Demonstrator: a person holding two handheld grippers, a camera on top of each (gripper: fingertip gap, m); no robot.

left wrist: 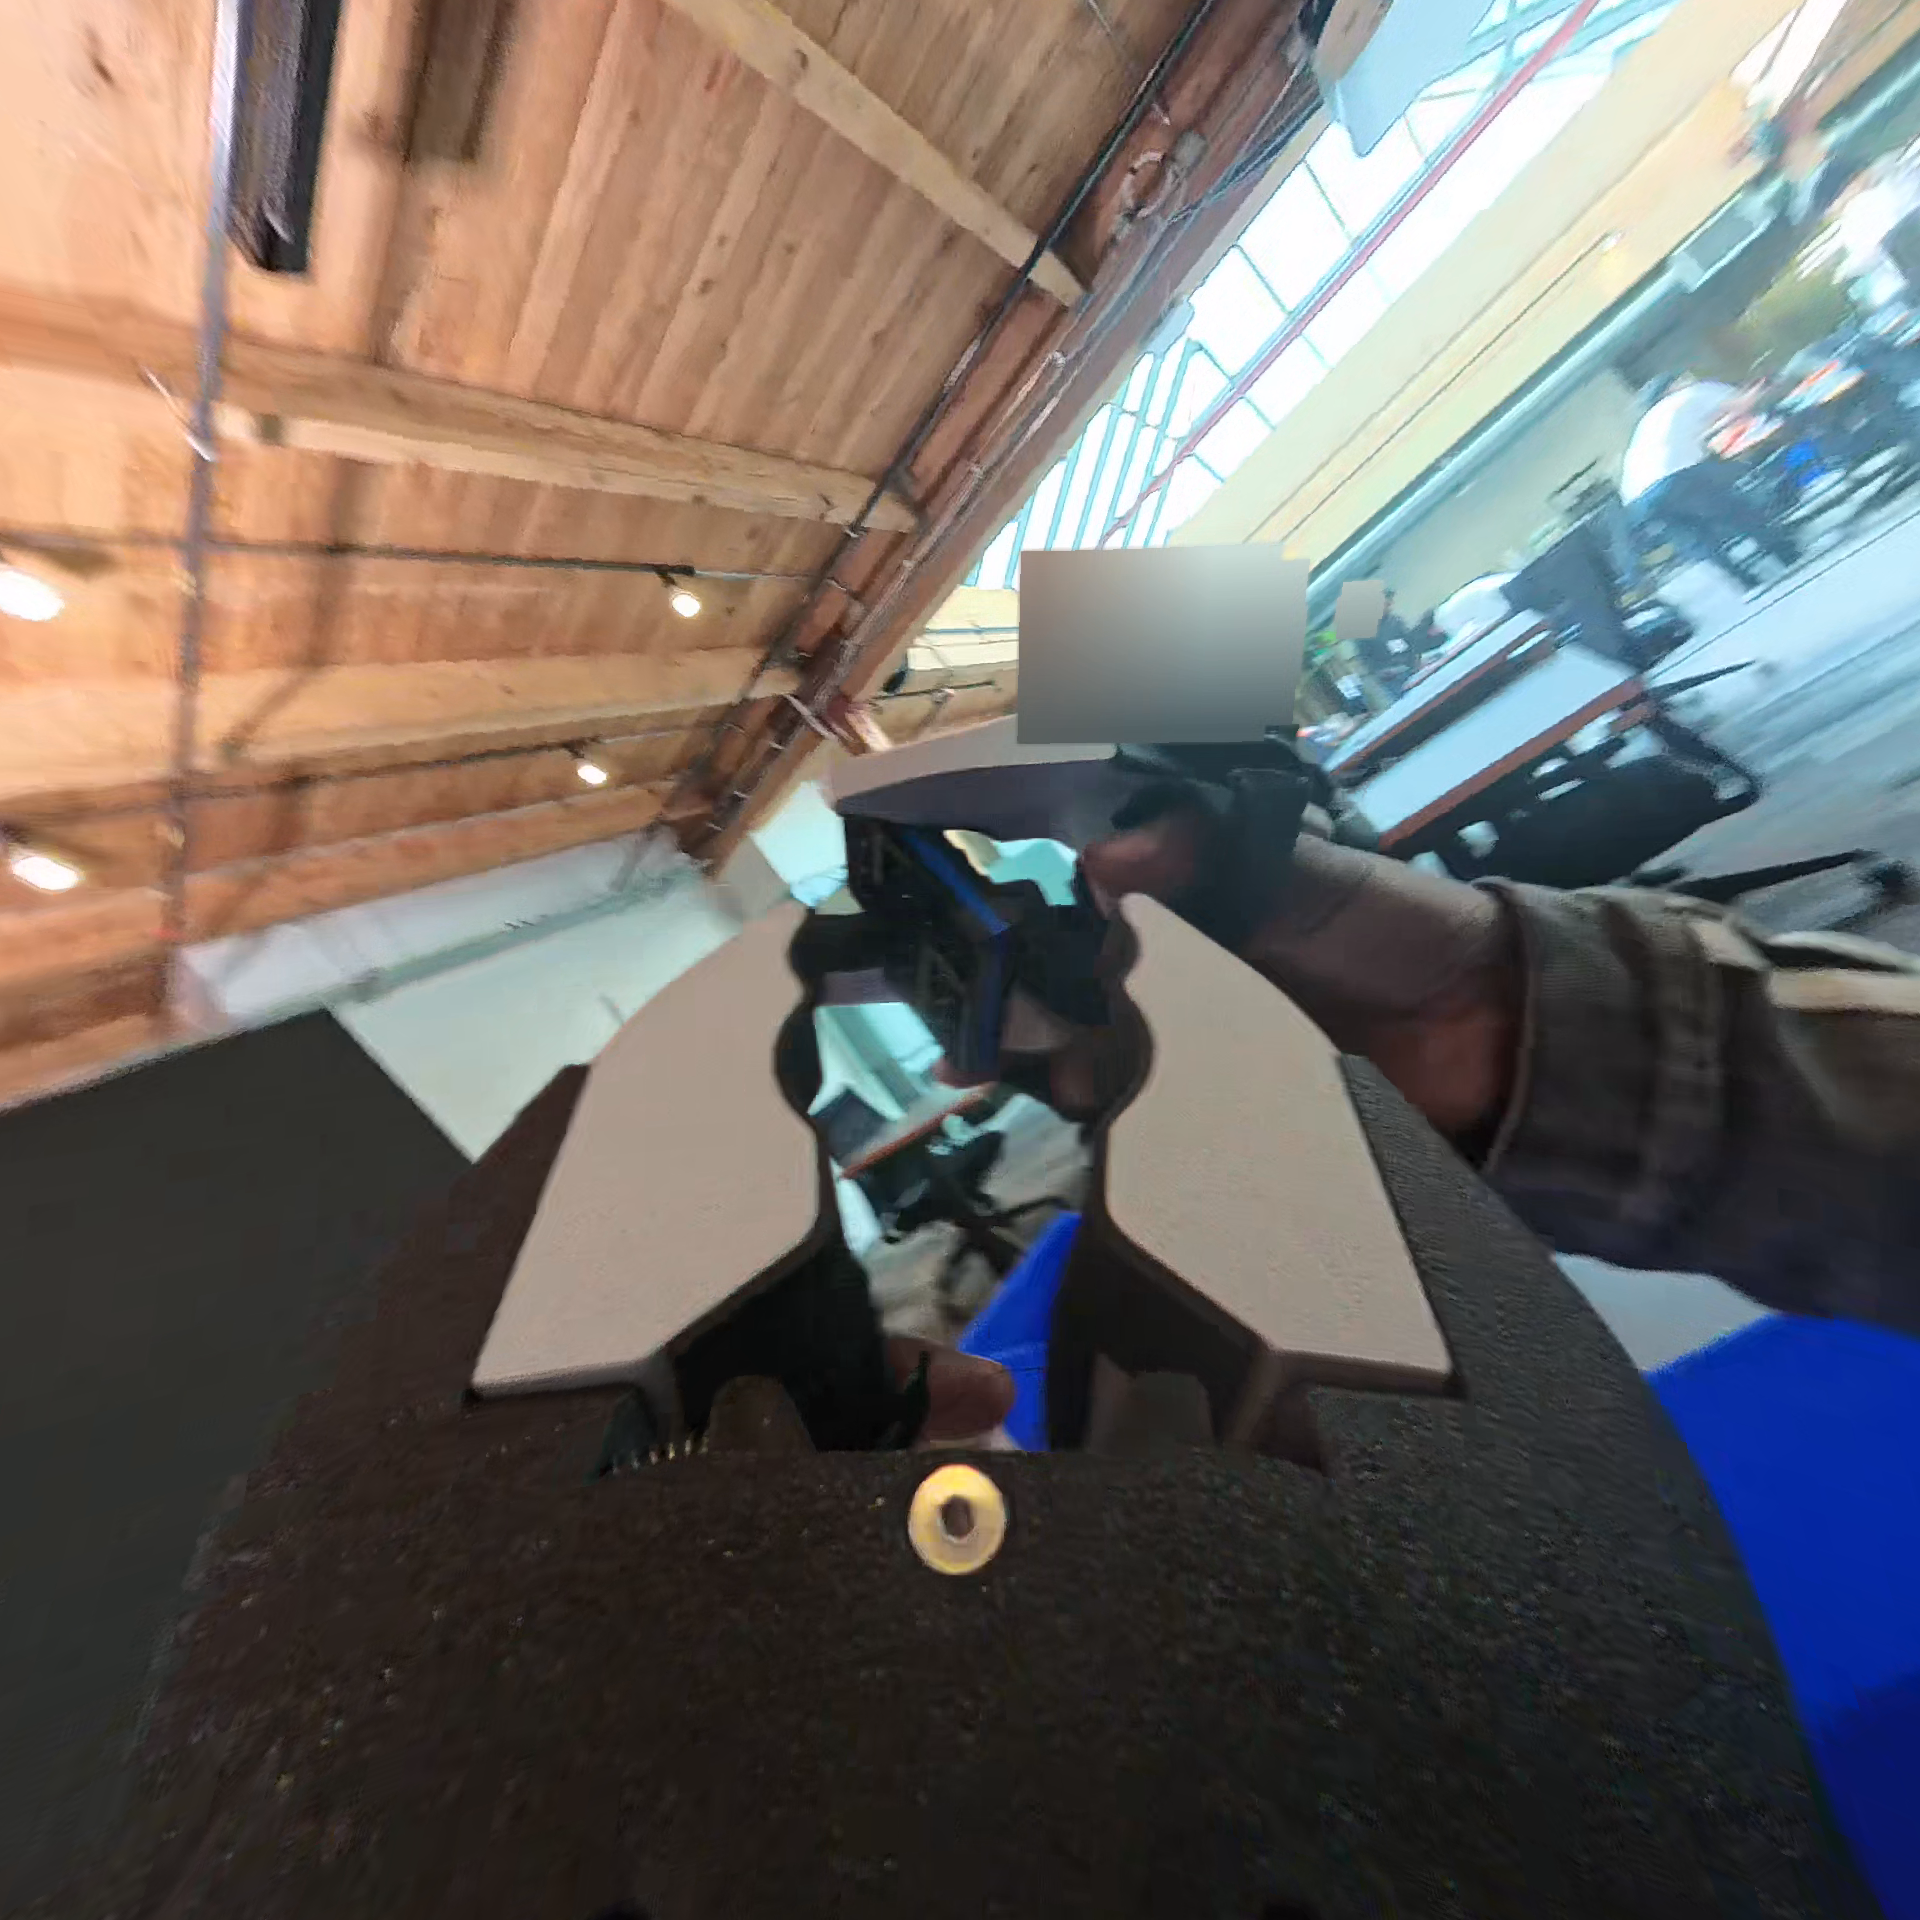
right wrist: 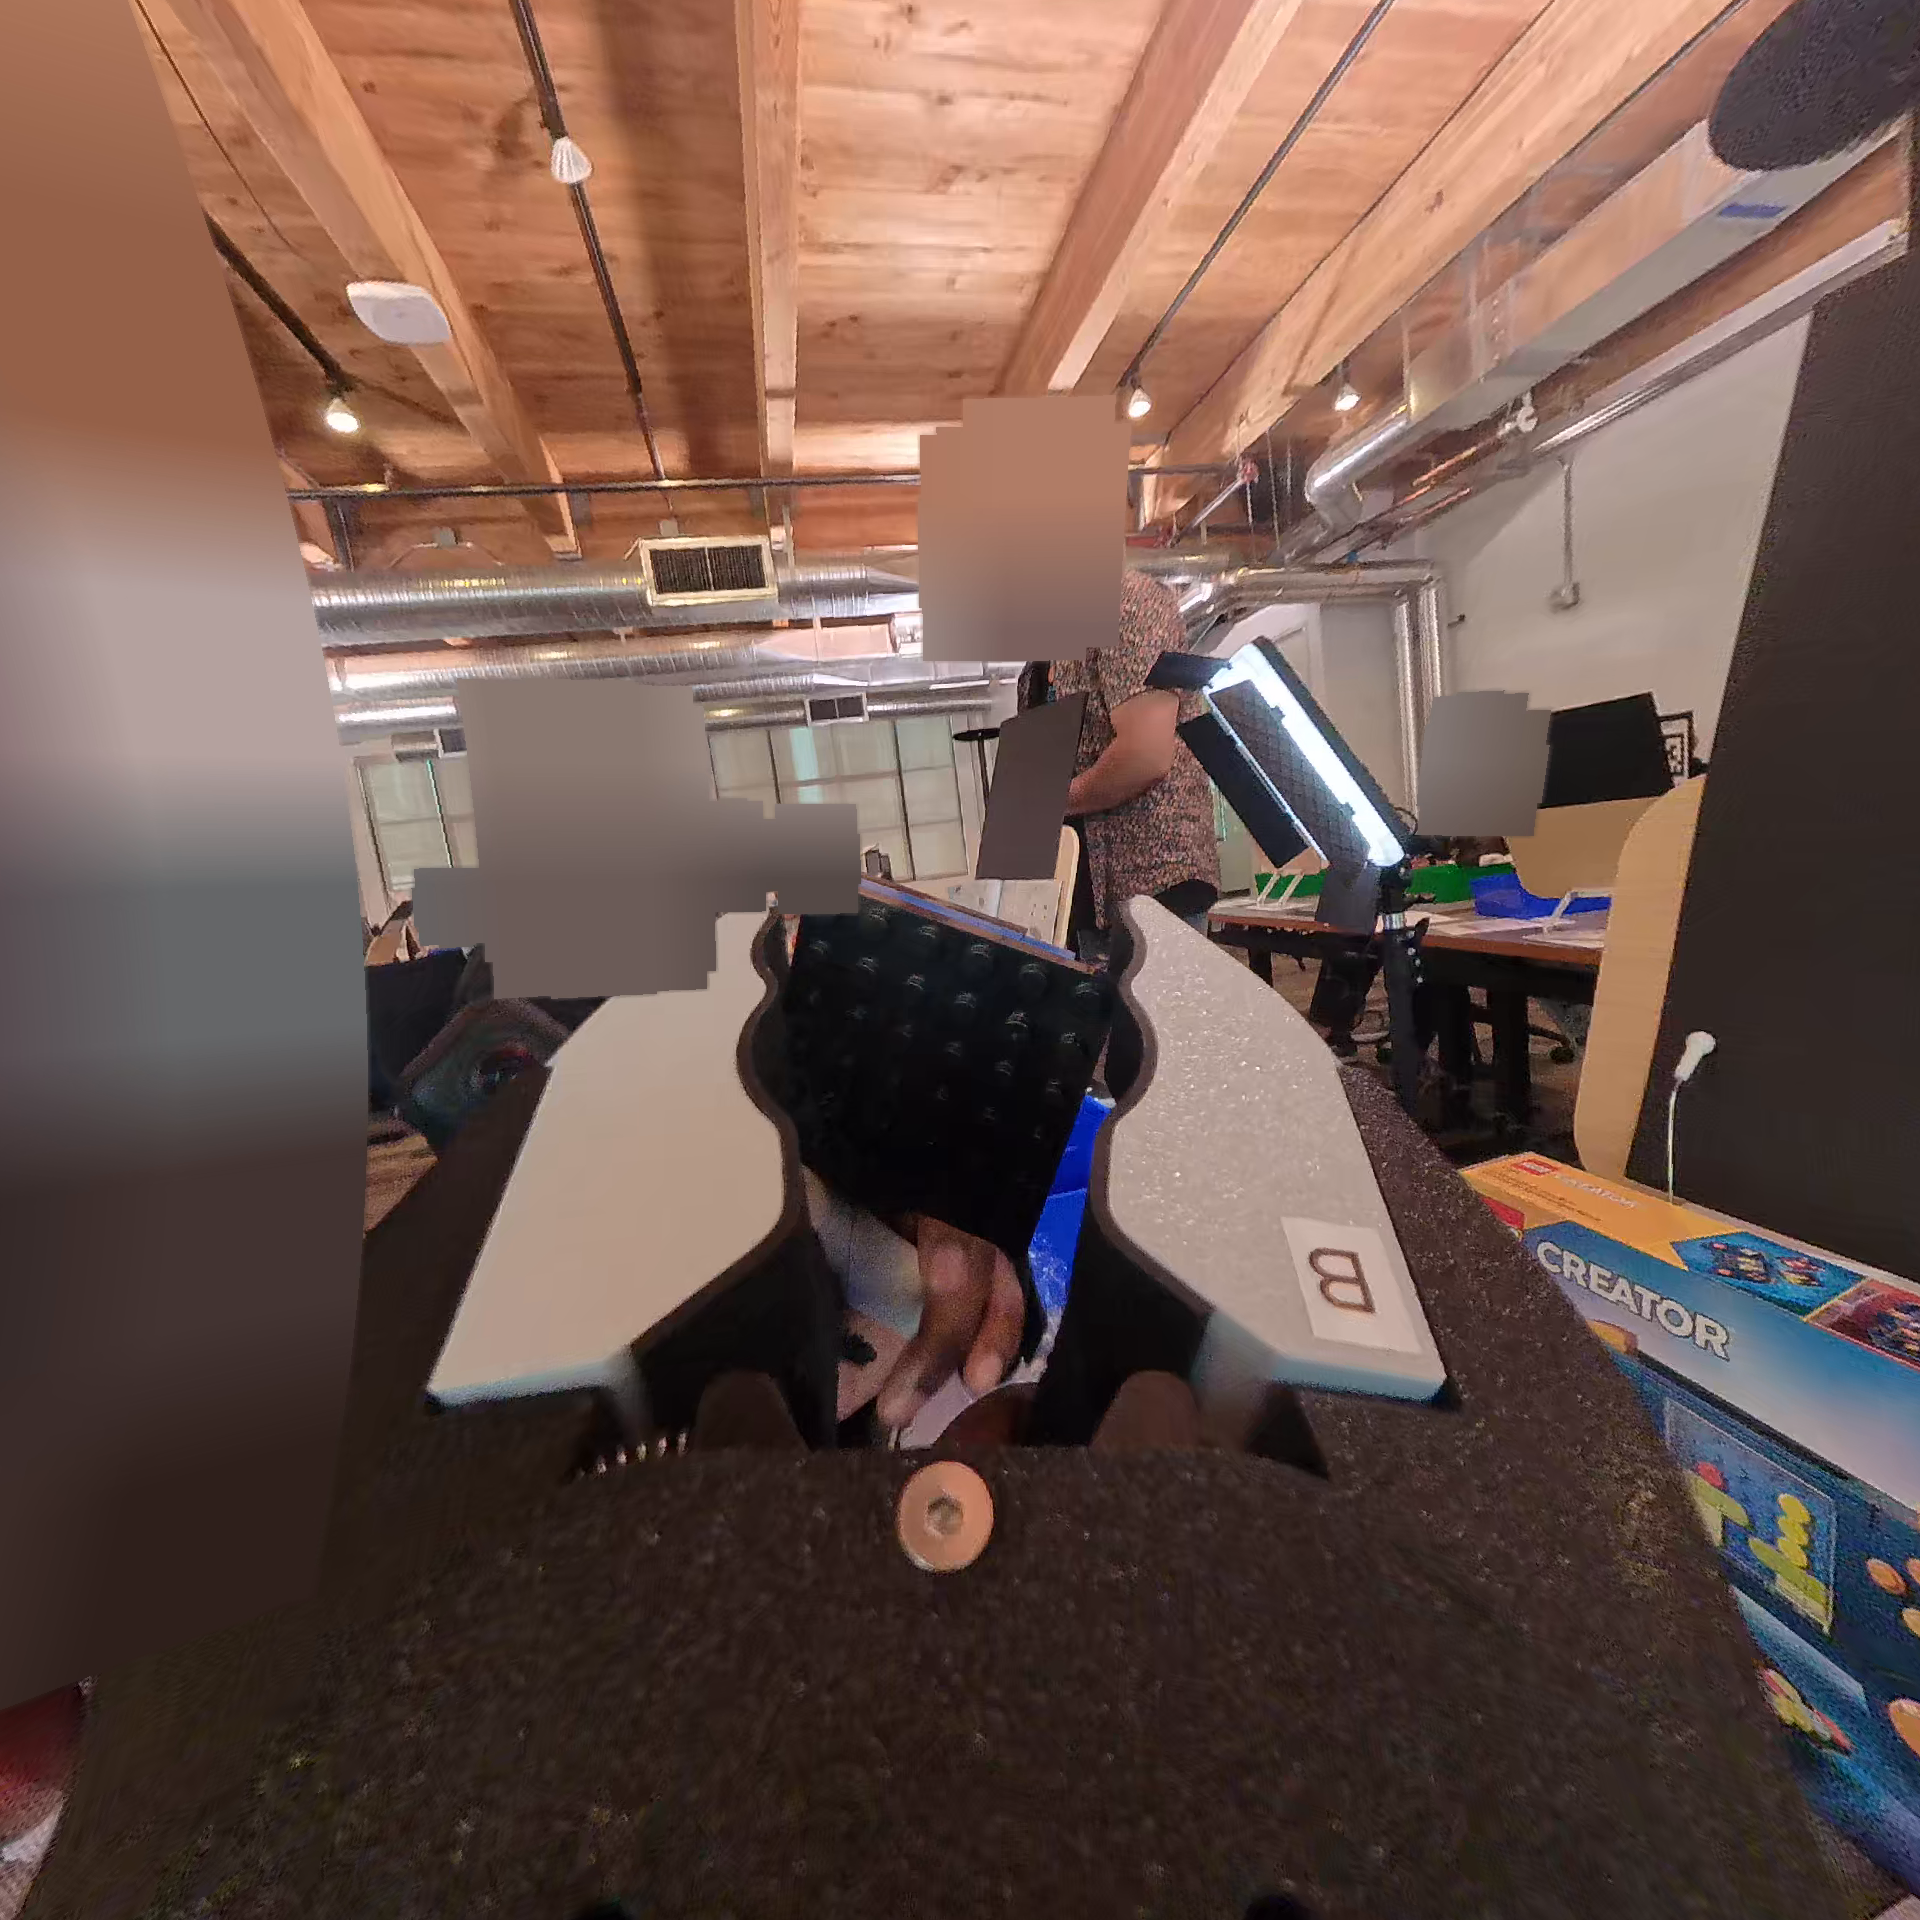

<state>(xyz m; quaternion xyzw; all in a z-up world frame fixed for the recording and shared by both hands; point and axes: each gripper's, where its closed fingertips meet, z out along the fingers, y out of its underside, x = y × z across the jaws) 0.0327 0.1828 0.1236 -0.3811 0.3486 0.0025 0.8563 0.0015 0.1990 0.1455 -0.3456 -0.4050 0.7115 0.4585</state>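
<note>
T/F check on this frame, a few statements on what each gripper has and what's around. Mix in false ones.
1. A black studded plate sits between the fingers of the right gripper. True.
2. The left gripper is clamped on a blue brick. False: its jaws stand apart with nothing between them.
3. The ceiling overhead is wooden planks and beams. True.
4. In the right wrist view, the colourful box lies to the left of the gripper. False: it lies at the lower right.
</note>
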